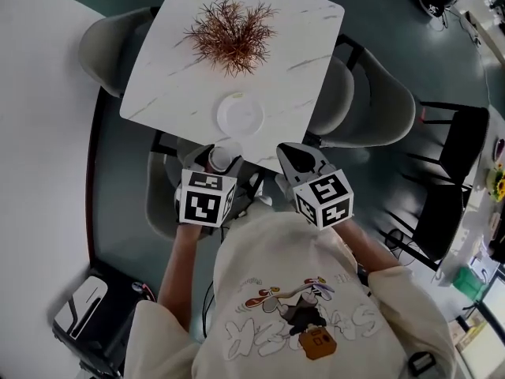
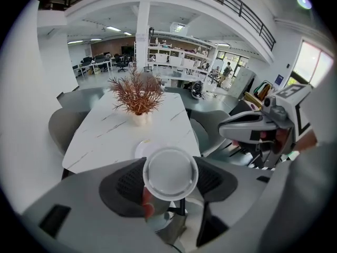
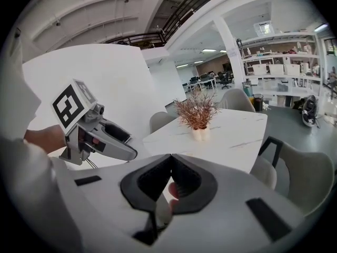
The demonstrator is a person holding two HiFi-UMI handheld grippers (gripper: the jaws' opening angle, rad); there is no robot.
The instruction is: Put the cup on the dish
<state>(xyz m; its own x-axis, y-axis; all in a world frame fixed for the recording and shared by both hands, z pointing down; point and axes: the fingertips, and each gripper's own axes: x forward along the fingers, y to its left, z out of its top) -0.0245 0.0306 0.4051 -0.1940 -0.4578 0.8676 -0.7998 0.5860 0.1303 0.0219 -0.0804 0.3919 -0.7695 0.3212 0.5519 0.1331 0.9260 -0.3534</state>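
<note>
We hold the white-lidded cup point(image 2: 170, 174) clamped between the left gripper's point(image 1: 215, 163) fingers, just off the white marble desk's point(image 1: 308, 30) near edge, at six o'clock from the round white dish point(image 1: 240, 114). The right gripper's point(image 3: 169, 158) fingers are pressed together, empty.

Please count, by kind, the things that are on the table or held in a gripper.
Plant: 1
Dish: 1
Cup: 1
Total: 3
</note>
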